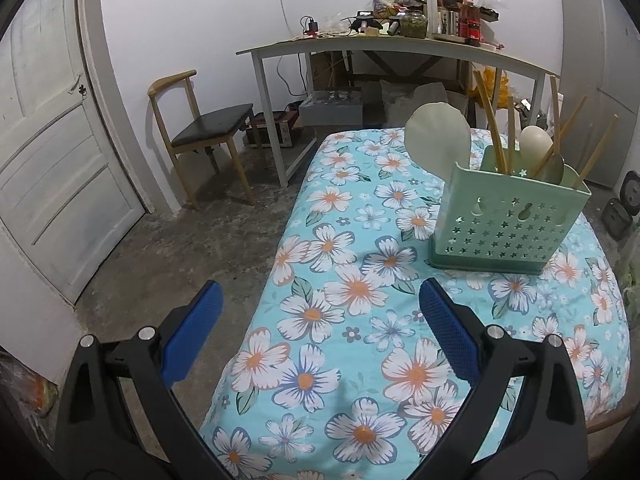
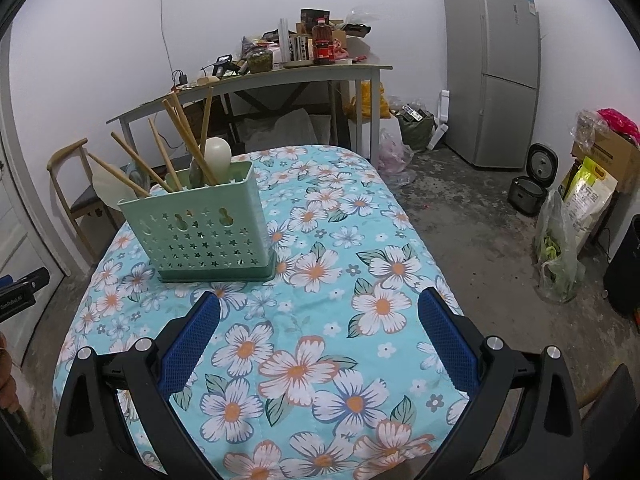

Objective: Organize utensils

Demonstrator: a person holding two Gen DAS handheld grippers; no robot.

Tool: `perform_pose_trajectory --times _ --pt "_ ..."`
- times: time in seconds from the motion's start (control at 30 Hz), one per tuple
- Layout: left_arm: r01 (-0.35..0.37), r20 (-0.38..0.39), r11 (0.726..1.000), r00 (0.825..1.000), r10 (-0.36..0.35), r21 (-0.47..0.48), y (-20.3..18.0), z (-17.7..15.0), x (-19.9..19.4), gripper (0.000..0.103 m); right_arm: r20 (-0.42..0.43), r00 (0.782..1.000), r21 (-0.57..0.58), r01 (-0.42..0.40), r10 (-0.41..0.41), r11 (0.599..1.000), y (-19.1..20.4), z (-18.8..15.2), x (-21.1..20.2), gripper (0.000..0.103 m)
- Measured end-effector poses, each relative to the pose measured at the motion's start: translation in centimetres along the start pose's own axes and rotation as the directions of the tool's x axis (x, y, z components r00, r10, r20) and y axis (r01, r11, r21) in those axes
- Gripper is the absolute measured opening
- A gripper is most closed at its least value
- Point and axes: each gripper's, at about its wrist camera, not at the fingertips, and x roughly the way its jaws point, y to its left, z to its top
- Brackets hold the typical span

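A pale green perforated utensil holder (image 1: 508, 220) stands on the floral tablecloth (image 1: 340, 320). It holds several wooden chopsticks (image 1: 490, 120), a large pale rice paddle (image 1: 438, 138) and spoons (image 1: 536, 140). My left gripper (image 1: 320, 292) is open and empty, hovering over the table's left edge, short of the holder. In the right wrist view the holder (image 2: 200, 224) stands ahead to the left, with chopsticks (image 2: 184, 136) and a pale spoon (image 2: 218, 154) sticking out. My right gripper (image 2: 320, 300) is open and empty above the cloth (image 2: 320, 360).
A wooden chair (image 1: 200, 132) stands left of the table. A cluttered side table (image 1: 400, 44) stands against the far wall. A fridge (image 2: 492, 68), a rice cooker (image 2: 528, 188) and bags (image 2: 560, 248) stand on the floor at right. A white door (image 1: 52, 160) is at left.
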Motion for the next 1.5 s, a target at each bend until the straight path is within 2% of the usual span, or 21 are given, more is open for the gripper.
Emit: perform_pose_trajectory --times 1.5 --pt "0.007 0.001 1.000 1.000 -0.007 0.016 -0.57 -0.19 -0.16 0.095 0.016 1.000 -0.028 0.004 -0.004 1.000 0.67 0.20 -0.44 0.096"
